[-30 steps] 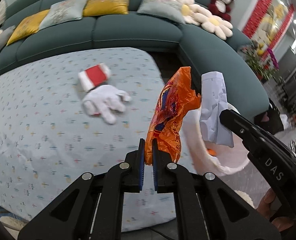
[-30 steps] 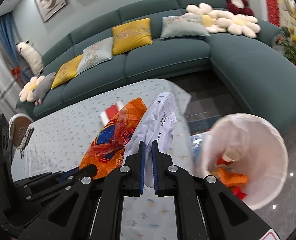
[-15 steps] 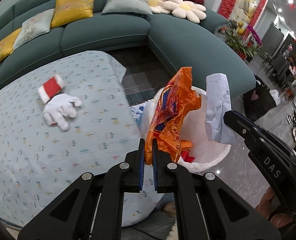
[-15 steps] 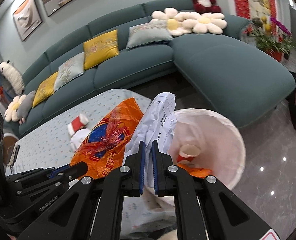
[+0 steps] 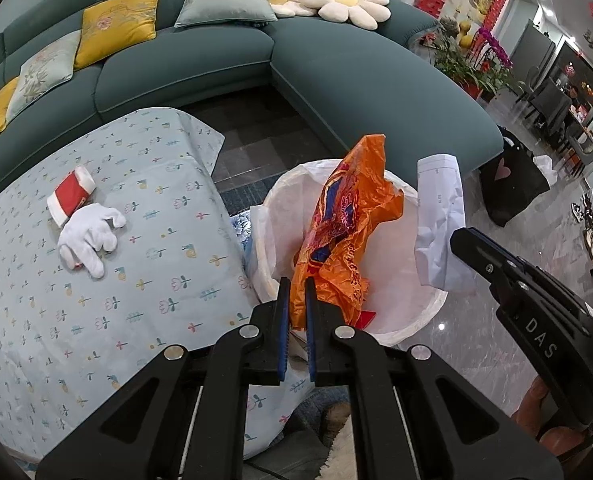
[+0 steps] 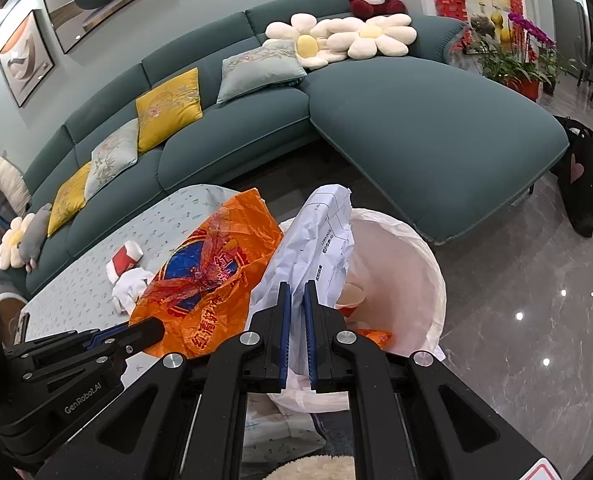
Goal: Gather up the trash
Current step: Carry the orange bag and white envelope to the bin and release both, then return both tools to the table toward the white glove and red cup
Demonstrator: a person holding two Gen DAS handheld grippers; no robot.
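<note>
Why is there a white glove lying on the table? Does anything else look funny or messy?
The white glove lies loose on the patterned tablecloth beside a crumpled red-and-white wrapper, so that corner looks untidy. The tablecloth's corner hangs rumpled near the bin. Nothing looks spilled or broken.

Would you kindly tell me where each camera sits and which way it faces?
Left wrist: on the left hand-held gripper, looking down along its fingers at the orange bag over the white bin; the right hand-held gripper shows at right.
Right wrist: on the right hand-held gripper, facing the crumpled paper it holds.
Shared: bin, bag, paper, sofa.
</note>
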